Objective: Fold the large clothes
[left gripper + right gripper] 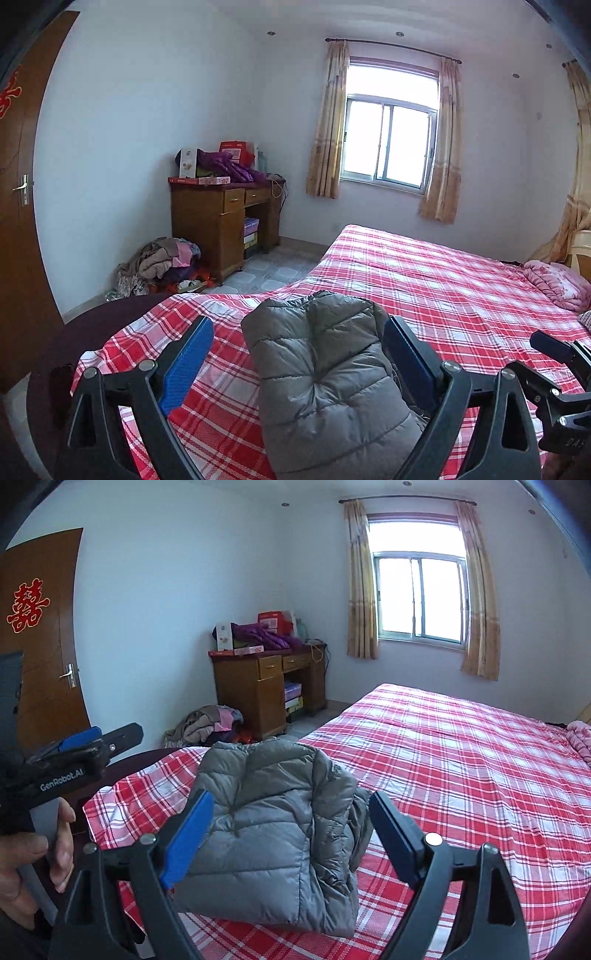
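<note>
A grey quilted down jacket (325, 373) lies folded into a compact bundle on the near corner of the red-and-white plaid bed (443, 288). It also shows in the right wrist view (273, 834). My left gripper (299, 358) is open, its blue pads wide apart on either side of the bundle and above it. My right gripper (291, 830) is open too, its fingers straddling the jacket without gripping it. The left gripper also shows at the left edge of the right wrist view (85, 746), held by a hand.
A wooden desk (266, 690) piled with boxes and purple clothing stands against the far wall. A heap of clothes (210, 727) lies on the floor beside it. A pink quilt (557, 284) sits at the bed's right end. A brown door (40, 657) is at left.
</note>
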